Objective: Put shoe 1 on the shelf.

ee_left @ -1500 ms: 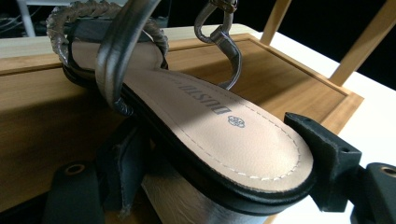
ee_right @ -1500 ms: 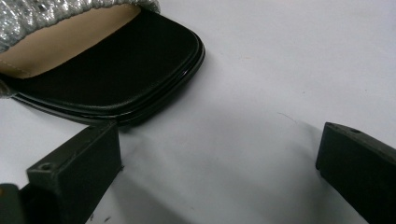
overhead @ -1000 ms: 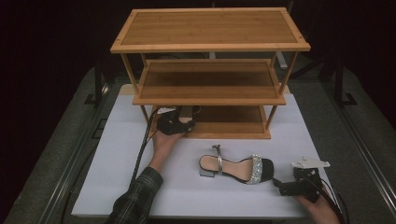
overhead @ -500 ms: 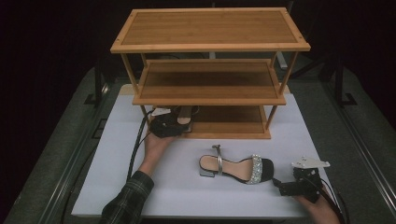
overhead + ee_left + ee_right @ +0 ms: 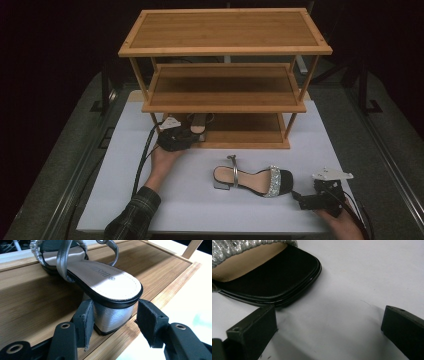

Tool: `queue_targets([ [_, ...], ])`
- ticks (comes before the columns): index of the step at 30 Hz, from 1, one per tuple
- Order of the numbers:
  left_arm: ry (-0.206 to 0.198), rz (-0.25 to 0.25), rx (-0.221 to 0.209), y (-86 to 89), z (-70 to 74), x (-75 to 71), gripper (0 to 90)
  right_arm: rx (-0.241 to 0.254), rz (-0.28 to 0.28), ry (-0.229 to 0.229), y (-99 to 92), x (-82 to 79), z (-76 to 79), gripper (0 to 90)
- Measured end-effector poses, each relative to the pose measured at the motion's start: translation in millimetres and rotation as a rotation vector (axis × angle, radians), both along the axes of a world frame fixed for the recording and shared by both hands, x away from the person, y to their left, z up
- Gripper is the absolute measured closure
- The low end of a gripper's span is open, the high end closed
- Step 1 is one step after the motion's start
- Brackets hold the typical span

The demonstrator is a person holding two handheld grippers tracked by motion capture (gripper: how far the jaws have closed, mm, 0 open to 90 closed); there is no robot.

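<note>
A three-tier bamboo shoe rack (image 5: 225, 50) stands on the white counter (image 5: 200, 205). On its lowest shelf (image 5: 30, 305) sits a sandal (image 5: 100, 280) with a cream insole, black edging and a silver block heel. The left gripper view shows the left tongs (image 5: 112, 322) spread open to either side of that heel, one pad against it and the other just clear. The high view shows the matching sandal (image 5: 252, 177) lying on the counter, a glittery band over its toe. The right tongs (image 5: 329, 332), wide apart, rest near its glossy black toe; the right gripper view shows them holding nothing.
</note>
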State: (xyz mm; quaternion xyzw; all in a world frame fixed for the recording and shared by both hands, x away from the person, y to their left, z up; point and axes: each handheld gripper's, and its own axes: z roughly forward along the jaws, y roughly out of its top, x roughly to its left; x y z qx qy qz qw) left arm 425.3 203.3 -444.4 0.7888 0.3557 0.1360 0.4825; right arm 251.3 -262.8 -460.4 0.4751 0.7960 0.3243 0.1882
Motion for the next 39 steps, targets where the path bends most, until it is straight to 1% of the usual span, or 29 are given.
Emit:
queue_targets([
  [4, 0.015, -0.002, -0.015, -6.4, 0.0, -0.2, 47.7, 0.0, 0.0, 0.0, 0.0, 0.0, 0.0, 0.0],
  [5, 0.013, -0.002, -0.017, -7.5, -0.3, 0.1, 47.7, 0.0, 0.0, 0.0, 0.0, 0.0, 0.0, 0.0],
  [6, 0.016, -0.002, -0.018, -9.1, -0.5, 0.5, 47.6, 0.0, 0.0, 0.0, 0.0, 0.0, 0.0, 0.0],
  [8, 0.024, -0.009, -0.005, -10.8, -2.4, 1.8, 47.6, 0.0, 0.0, 0.0, 0.0, 0.0, 0.0, 0.0],
  [10, 0.028, -0.015, -0.015, -10.3, -3.3, 3.2, 47.1, 0.0, 0.0, -0.001, 0.0, 0.0, 0.0, 0.0],
  [13, 0.027, -0.008, -0.009, -11.1, -2.9, 2.3, 46.9, 0.0, 0.001, 0.0, 0.0, -0.1, 0.0, 0.0],
  [14, 0.028, -0.008, -0.013, -10.5, -2.4, 2.0, 46.4, 0.0, 0.001, 0.0, 0.0, 0.0, 0.0, 0.0],
  [16, 0.038, -0.009, -0.022, -9.2, -0.2, 0.5, 42.6, 0.0, 0.001, 0.0, 0.0, -0.1, 0.0, 0.0],
  [17, 0.039, -0.012, -0.015, -7.8, 1.4, -1.3, 41.1, 0.0, 0.0, 0.0, 0.0, -0.1, 0.0, 0.0],
  [18, 0.044, -0.023, -0.01, -6.7, 2.8, -3.7, 39.7, 0.0, 0.0, 0.0, 0.0, -0.1, 0.0, 0.0],
  [21, 0.027, -0.057, 0.015, -1.1, 5.9, -9.6, 37.5, 0.0, 0.0, 0.0, 0.0, -0.1, 0.0, 0.0],
  [24, 0.038, -0.07, 0.023, 5.7, 9.6, -19.8, 35.6, 0.0, 0.0, 0.0, 0.0, 0.0, 0.0, 0.0],
  [28, 0.052, -0.075, 0.058, 14.4, 14.6, -31.1, 30.8, 0.0, 0.001, 0.0, 0.0, -0.1, 0.0, 0.0],
  [31, 0.049, -0.076, 0.085, 23.0, 16.7, -41.5, 28.1, 0.0, 0.0, 0.0, 0.0, -0.1, 0.0, 0.0],
  [33, 0.06, -0.077, 0.117, 28.1, 18.0, -48.5, 26.7, -0.001, 0.0, 0.0, 0.0, 0.0, 0.0, 0.0],
  [34, 0.058, -0.077, 0.127, 31.5, 18.4, -53.7, 25.0, 0.0, 0.0, 0.0, 0.0, -0.1, 0.0, 0.0],
  [35, 0.059, -0.08, 0.13, 33.8, 18.7, -56.7, 24.5, -0.001, 0.0, 0.0, 0.0, 0.0, 0.0, 0.0],
  [37, 0.074, -0.076, 0.141, 39.6, 19.4, -64.8, 22.9, -0.001, 0.0, 0.0, 0.0, 0.0, 0.0, 0.0],
  [39, 0.072, -0.072, 0.159, 45.5, 20.1, -73.9, 20.9, -0.001, 0.0, 0.0, 0.1, 0.0, 0.1, 0.0],
])
